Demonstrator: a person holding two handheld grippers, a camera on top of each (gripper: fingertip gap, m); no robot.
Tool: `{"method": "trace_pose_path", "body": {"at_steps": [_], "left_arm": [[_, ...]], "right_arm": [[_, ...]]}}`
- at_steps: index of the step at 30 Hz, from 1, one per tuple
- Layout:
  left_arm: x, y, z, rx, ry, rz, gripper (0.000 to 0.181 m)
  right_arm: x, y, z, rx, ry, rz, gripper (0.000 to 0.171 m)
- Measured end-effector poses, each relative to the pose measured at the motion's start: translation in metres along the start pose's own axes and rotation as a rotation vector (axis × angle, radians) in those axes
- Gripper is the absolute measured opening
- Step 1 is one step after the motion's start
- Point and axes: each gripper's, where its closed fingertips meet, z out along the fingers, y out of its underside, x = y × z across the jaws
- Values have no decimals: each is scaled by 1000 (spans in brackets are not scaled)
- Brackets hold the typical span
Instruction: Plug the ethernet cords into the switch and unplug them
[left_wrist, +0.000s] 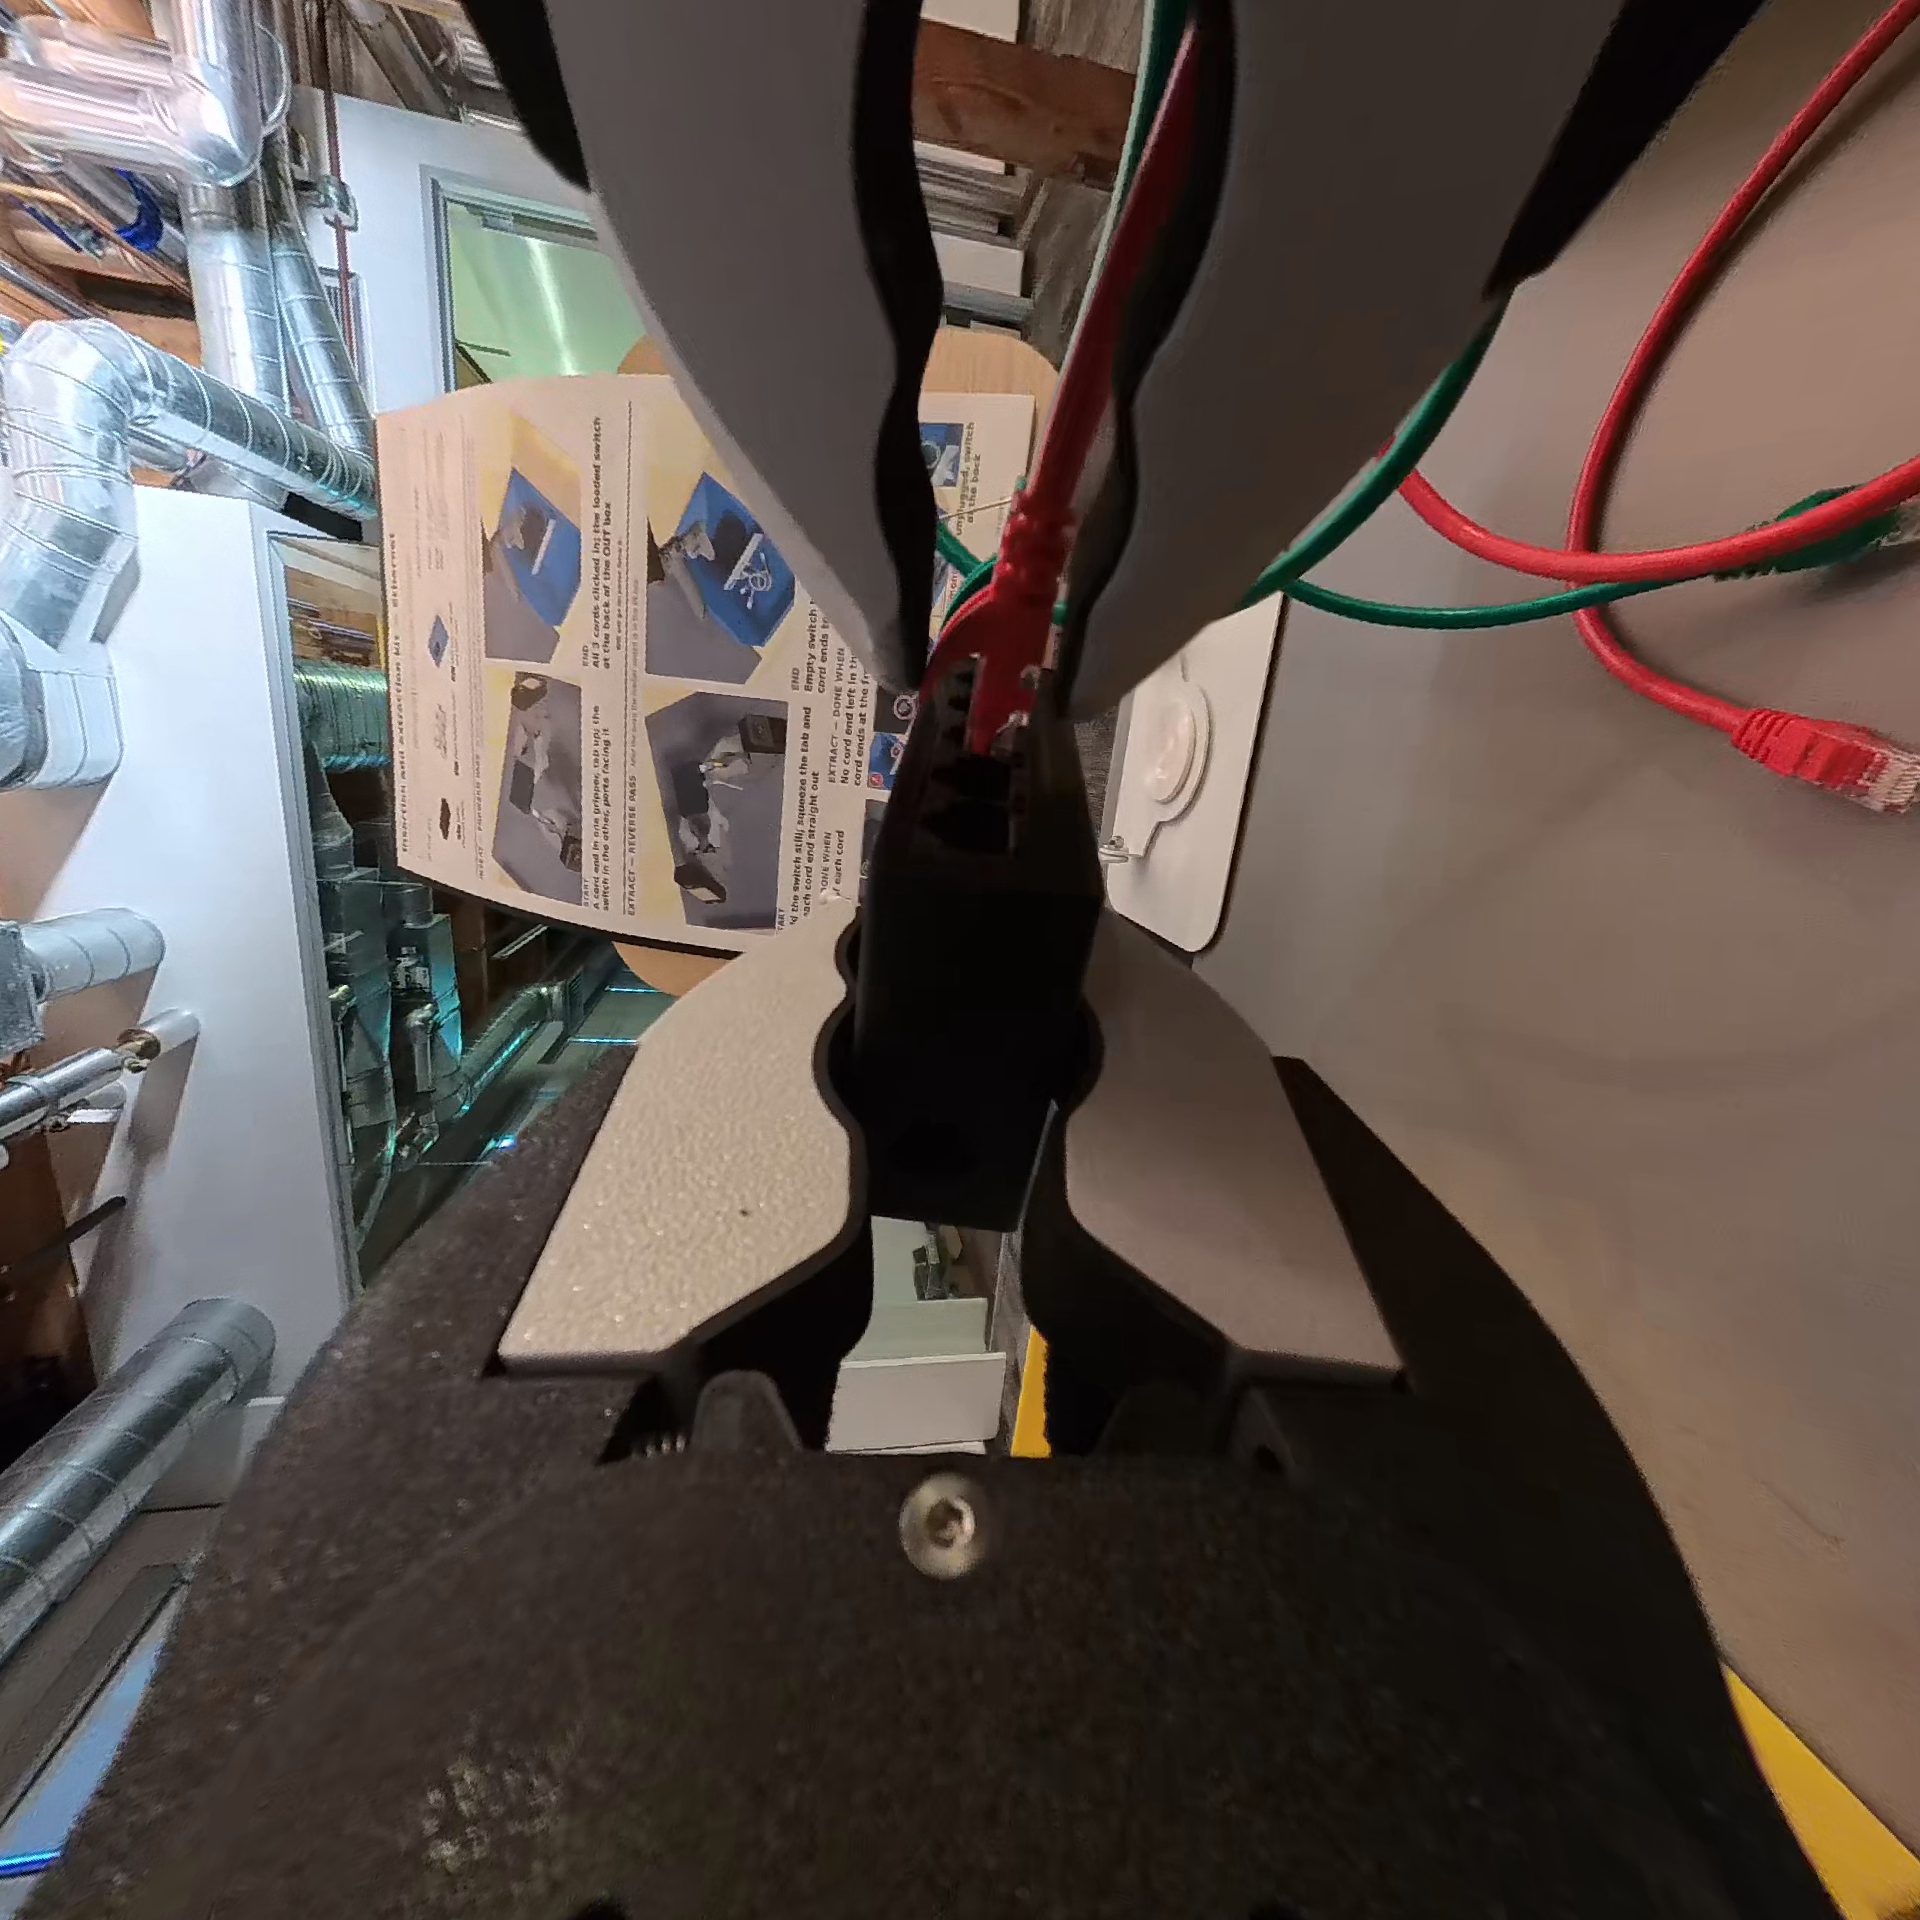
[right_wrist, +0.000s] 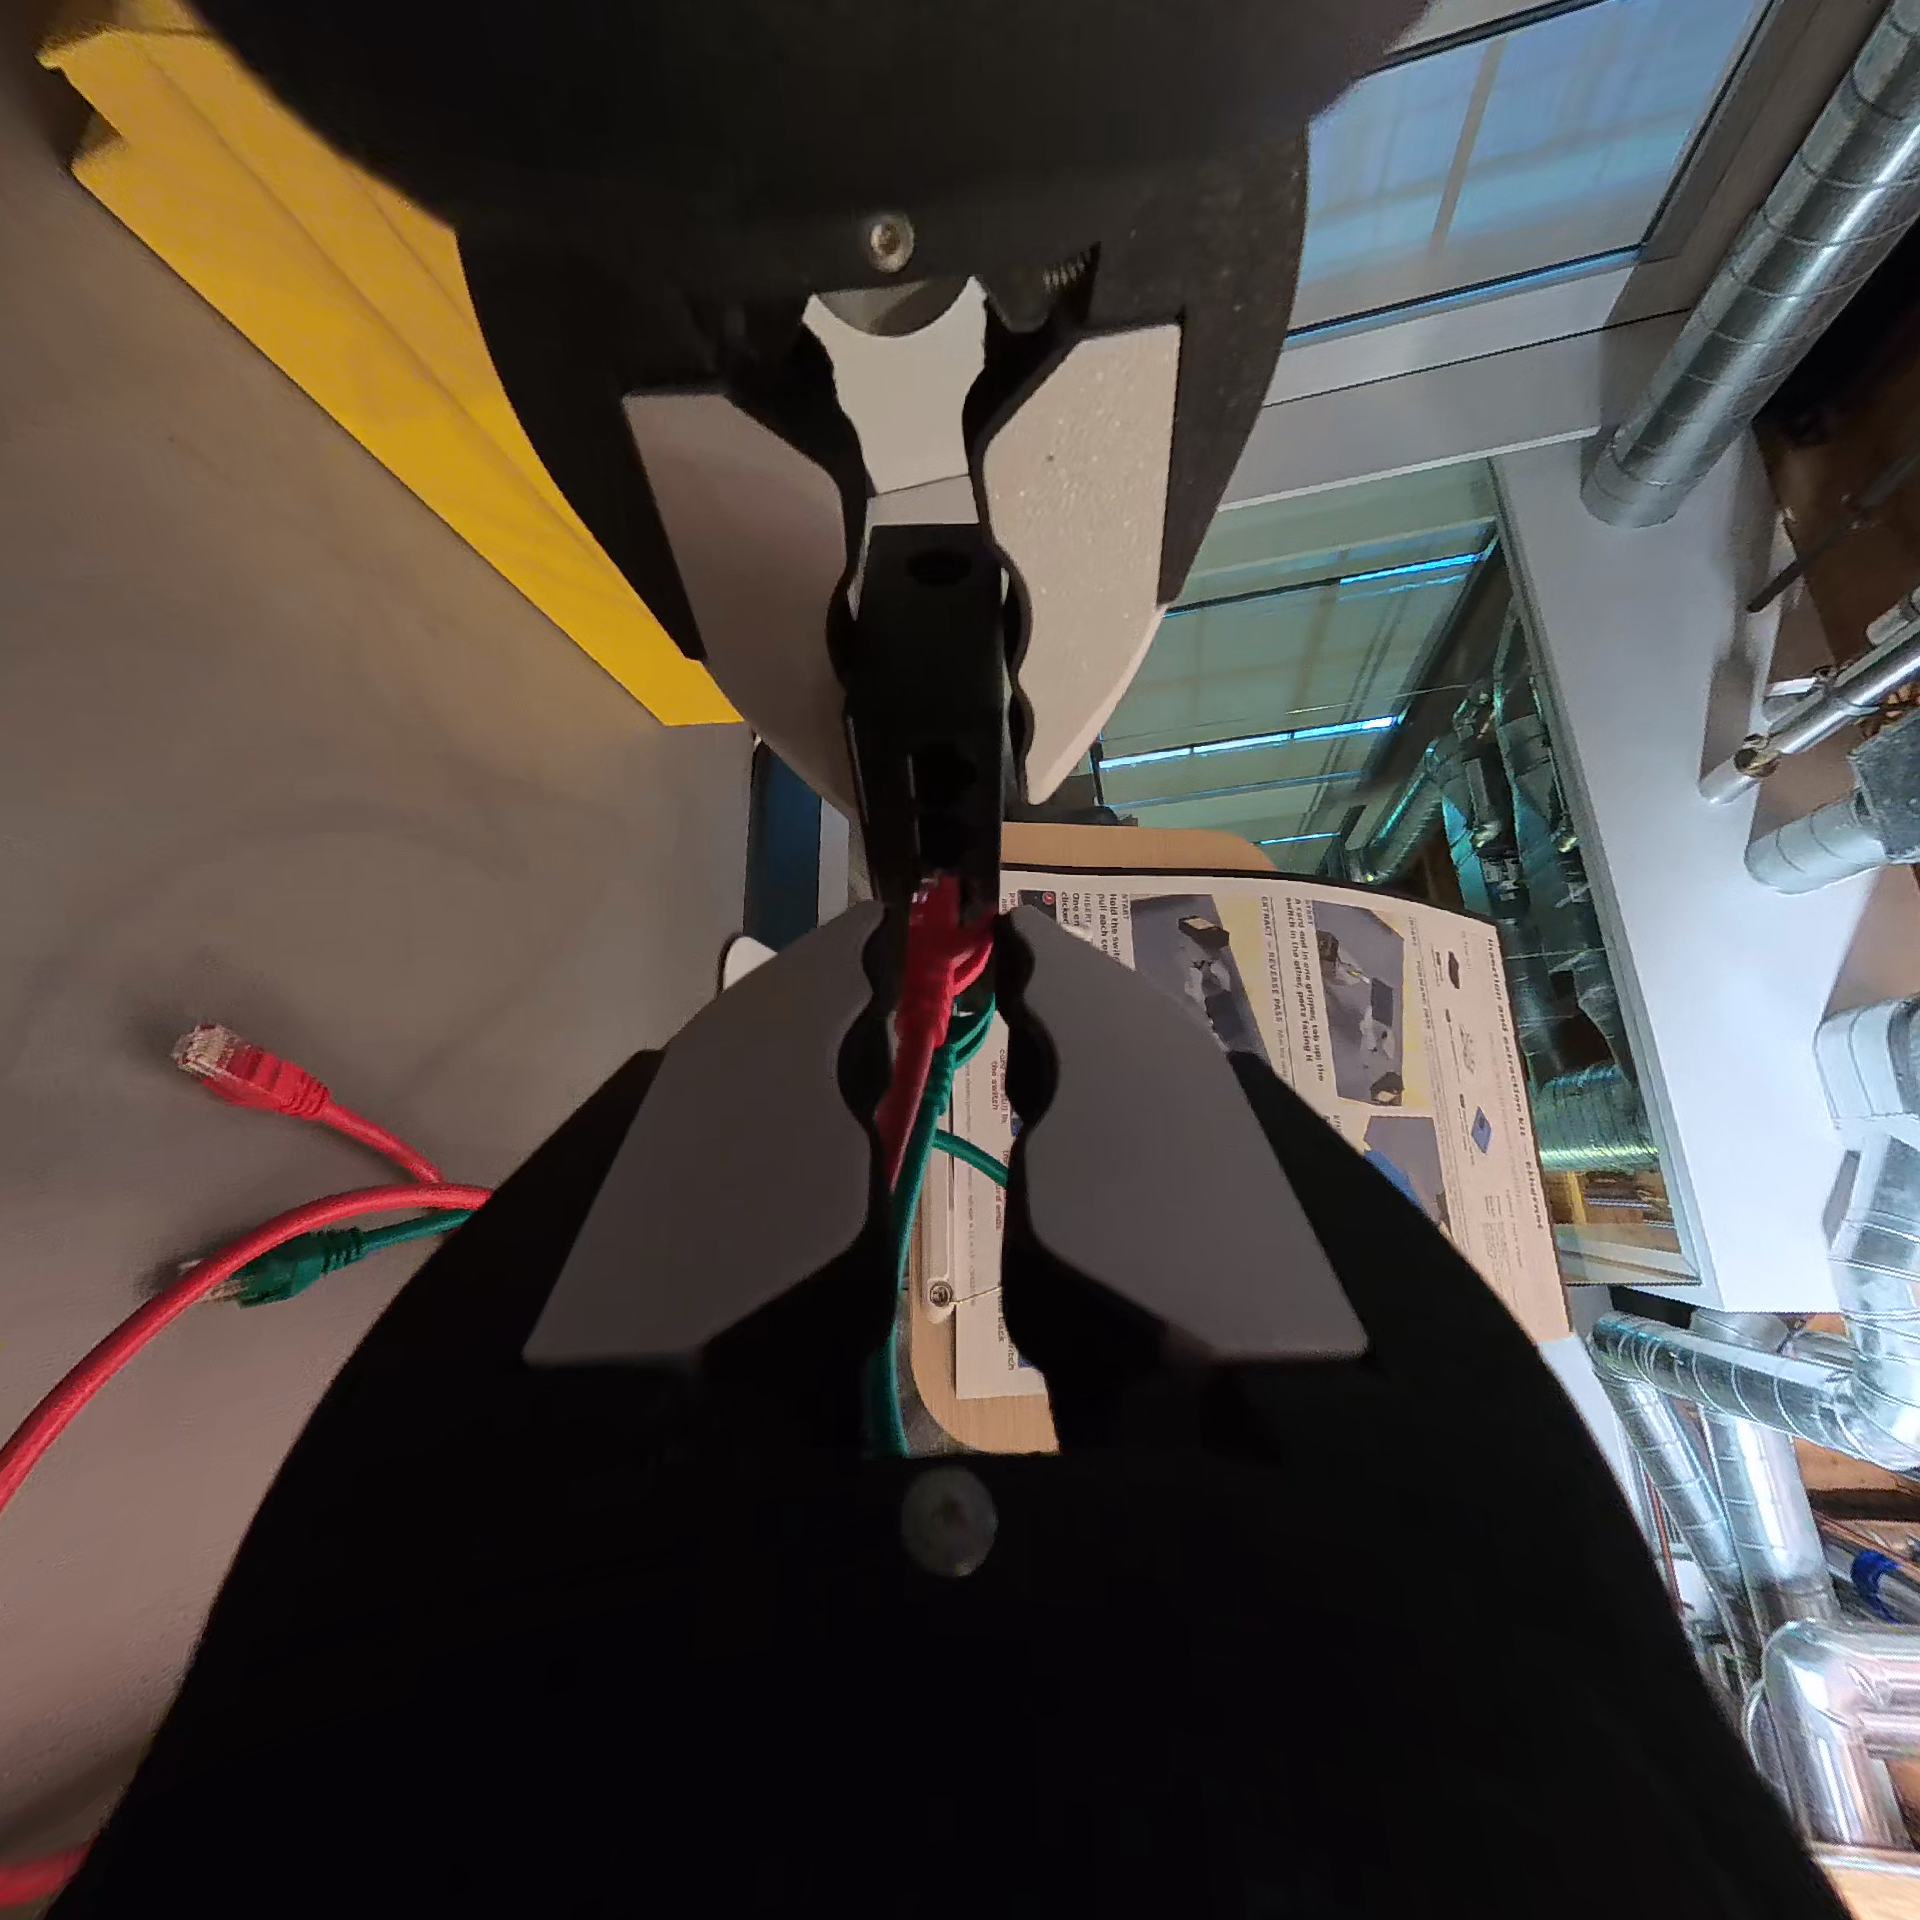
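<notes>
**Carefully now: red plug at the switch, both claws loaded**

Right now I have the switch (left_wrist: 977, 997) clamped in my left gripper (left_wrist: 966, 1049), jaws closed on its black body, ports facing away from me toward the other claw. It is held up off the desk (left_wrist: 1558, 1039). My right gripper (right_wrist: 940, 997) is nearly closed around the red cord (right_wrist: 930, 997) just behind its plug, with a green cord (right_wrist: 935, 1101) running through the same gap; I cannot tell whether the green one is pinched too. The red plug sits at an end port, though I cannot say if it has latched.

I judge the switch light and rigid, a smooth plastic box that could twist in the pads, so gripping across its flat sides mid-body suits it. The cord is limp and will buckle if pushed from far back; the stiff boot by the plug is the place to hold. The latch tab looks thin and breakable.

Another red plug (left_wrist: 1829, 767) and a green plug (left_wrist: 1839, 525) lie loose on the desk, close together.
</notes>
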Motion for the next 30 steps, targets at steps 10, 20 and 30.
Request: {"method": "trace_pose_path", "body": {"at_steps": [10,20,30], "left_arm": [[9,-10,4,36,-12,41,30],[33,-14,16,46,109,18,31],[-14,39,12,-22,82,-196,30]], "right_arm": [[-14,9,-9,-67,-129,18,15],[-35,22,-12,-127,-282,43,15],[-55,28,-17,-157,-410,-3,15]]}}
